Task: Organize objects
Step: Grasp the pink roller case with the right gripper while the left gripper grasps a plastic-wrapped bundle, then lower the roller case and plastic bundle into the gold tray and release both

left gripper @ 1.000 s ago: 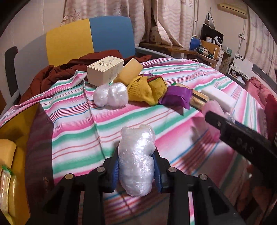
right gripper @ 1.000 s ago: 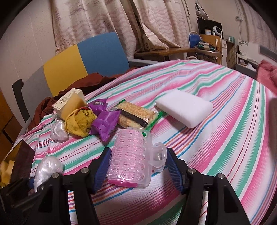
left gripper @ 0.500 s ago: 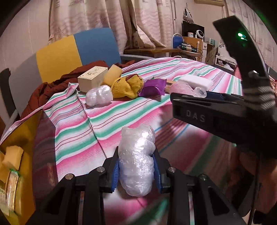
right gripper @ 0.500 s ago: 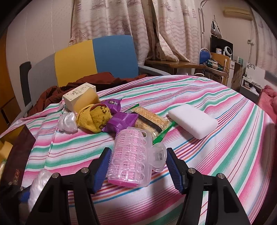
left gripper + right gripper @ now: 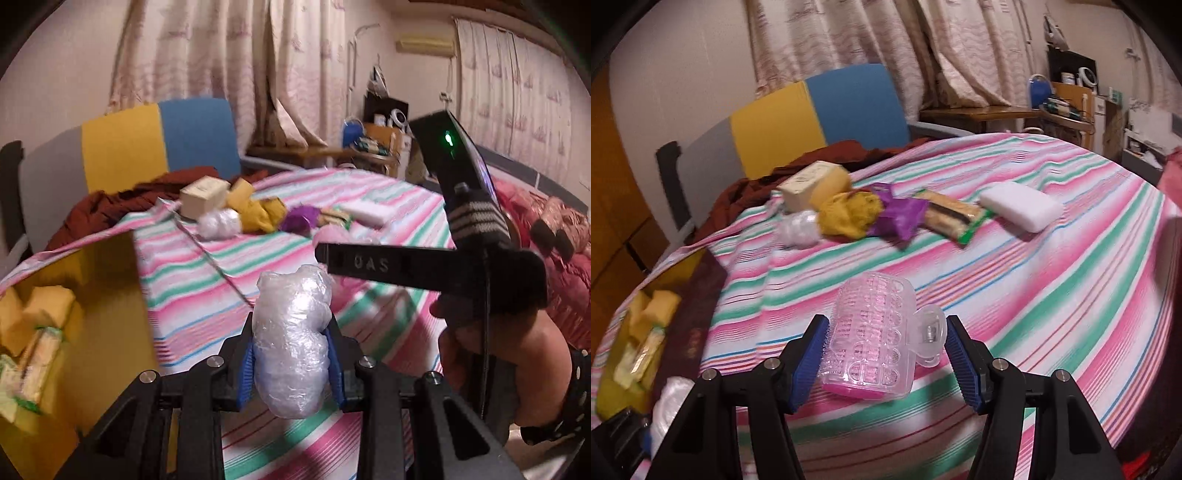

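Observation:
My left gripper (image 5: 291, 354) is shut on a crumpled clear plastic bundle (image 5: 291, 314) and holds it above the striped tablecloth (image 5: 207, 266). Between the blue pads of my right gripper (image 5: 884, 362) sits a pink hair roller with a clear clip (image 5: 871, 325), gripped and lifted off the cloth. An open yellow box (image 5: 92, 295) stands at the left and holds yellow sponges and green-white packets. In the left wrist view the right gripper's black body crosses the right side, held by a hand (image 5: 480, 350). The left bundle (image 5: 668, 402) shows at the bottom left of the right wrist view.
A pile lies at the far side of the table: a cream carton (image 5: 805, 184), a second plastic bundle (image 5: 798, 229), a yellow cloth (image 5: 849, 214), a purple packet (image 5: 901, 216), a cracker pack (image 5: 953, 216) and a white block (image 5: 1021, 205). A chair with brown cloth stands behind.
Both grippers have drawn back from the pile and swung left with their loads. The yellow box now shows more fully at the left of both views.

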Demonstrator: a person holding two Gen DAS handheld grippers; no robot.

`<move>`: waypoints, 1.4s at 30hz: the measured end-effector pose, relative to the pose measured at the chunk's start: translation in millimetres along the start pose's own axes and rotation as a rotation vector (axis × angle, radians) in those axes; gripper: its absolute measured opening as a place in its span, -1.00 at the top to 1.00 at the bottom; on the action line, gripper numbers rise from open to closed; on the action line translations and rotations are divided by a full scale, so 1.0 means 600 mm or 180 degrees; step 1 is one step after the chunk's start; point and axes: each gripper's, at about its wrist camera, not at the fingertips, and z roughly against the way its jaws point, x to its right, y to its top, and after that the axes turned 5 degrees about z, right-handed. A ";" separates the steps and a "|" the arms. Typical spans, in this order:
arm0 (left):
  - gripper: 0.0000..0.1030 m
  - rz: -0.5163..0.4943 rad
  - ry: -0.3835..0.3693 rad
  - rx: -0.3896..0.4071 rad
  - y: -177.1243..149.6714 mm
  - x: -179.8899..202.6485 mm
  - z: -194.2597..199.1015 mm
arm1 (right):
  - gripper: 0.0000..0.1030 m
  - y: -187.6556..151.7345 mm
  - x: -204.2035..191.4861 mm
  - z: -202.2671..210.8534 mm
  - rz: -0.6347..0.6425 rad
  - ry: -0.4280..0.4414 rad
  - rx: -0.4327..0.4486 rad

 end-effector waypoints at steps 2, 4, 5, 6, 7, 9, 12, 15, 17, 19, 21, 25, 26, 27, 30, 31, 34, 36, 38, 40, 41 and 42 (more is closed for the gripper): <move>0.38 0.0095 0.0075 0.0079 0.002 -0.021 0.025 | -0.24 0.001 -0.021 0.010 0.0064 0.0103 0.0023; 0.38 0.0223 0.0165 0.0154 0.004 -0.047 0.050 | -0.24 0.004 -0.049 0.023 0.0137 0.0248 0.0070; 0.38 0.0280 0.0216 0.0172 0.005 -0.060 0.060 | -0.24 0.006 -0.061 0.028 0.0172 0.0302 0.0093; 0.38 0.0347 0.0261 0.0183 0.007 -0.072 0.069 | -0.24 0.008 -0.079 0.036 0.0247 0.0379 0.0130; 0.38 0.0454 0.0307 0.0208 0.009 -0.090 0.082 | -0.24 0.009 -0.092 0.042 0.0309 0.0427 0.0154; 0.38 0.0592 0.0408 0.0259 0.010 -0.118 0.103 | -0.24 0.011 -0.124 0.053 0.0456 0.0563 0.0197; 0.37 0.0683 0.0581 0.0270 0.007 -0.149 0.123 | -0.24 0.013 -0.167 0.062 0.0594 0.0765 0.0186; 0.37 0.0802 0.0783 0.0164 -0.001 -0.183 0.136 | -0.24 0.012 -0.211 0.067 0.0770 0.0987 0.0097; 0.37 0.1010 0.0889 0.0055 -0.015 -0.211 0.148 | -0.24 0.007 -0.245 0.072 0.0944 0.1132 0.0071; 0.37 0.1286 0.0941 -0.0059 -0.028 -0.243 0.153 | -0.24 0.000 -0.278 0.075 0.1091 0.1247 0.0031; 0.37 0.1433 0.0915 -0.0180 -0.038 -0.264 0.153 | -0.24 -0.005 -0.307 0.073 0.1163 0.1390 -0.0059; 0.37 0.1504 0.1040 -0.0382 -0.050 -0.297 0.148 | -0.24 -0.012 -0.356 0.054 0.1203 0.1575 -0.0291; 0.37 0.1522 0.1047 -0.0399 -0.052 -0.303 0.148 | -0.24 -0.014 -0.365 0.047 0.1202 0.1610 -0.0360; 0.37 0.1534 0.1058 -0.0417 -0.054 -0.308 0.149 | -0.24 -0.017 -0.377 0.038 0.1195 0.1660 -0.0459; 0.37 0.1594 0.1112 -0.0466 -0.061 -0.328 0.153 | -0.24 -0.026 -0.401 0.017 0.1135 0.1729 -0.0660; 0.37 0.1620 0.1119 -0.0483 -0.063 -0.336 0.153 | -0.24 -0.029 -0.406 0.010 0.1102 0.1754 -0.0721; 0.37 0.1644 0.1155 -0.0534 -0.067 -0.349 0.153 | -0.24 -0.037 -0.418 -0.009 0.1000 0.1802 -0.0879; 0.37 0.1619 0.1180 -0.0580 -0.070 -0.353 0.152 | -0.25 -0.043 -0.425 -0.018 0.0932 0.1836 -0.0949; 0.35 0.1576 0.1247 -0.0619 -0.072 -0.357 0.152 | -0.28 -0.048 -0.431 -0.025 0.0863 0.1895 -0.1026; 0.30 0.1514 0.1358 -0.0656 -0.075 -0.357 0.153 | -0.29 -0.052 -0.435 -0.030 0.0790 0.1952 -0.1099; 0.20 0.1504 0.1428 -0.0678 -0.077 -0.358 0.154 | -0.34 -0.054 -0.435 -0.030 0.0766 0.1986 -0.1113; 0.08 0.1505 0.1503 -0.0692 -0.078 -0.359 0.155 | -0.40 -0.057 -0.436 -0.029 0.0752 0.2003 -0.1115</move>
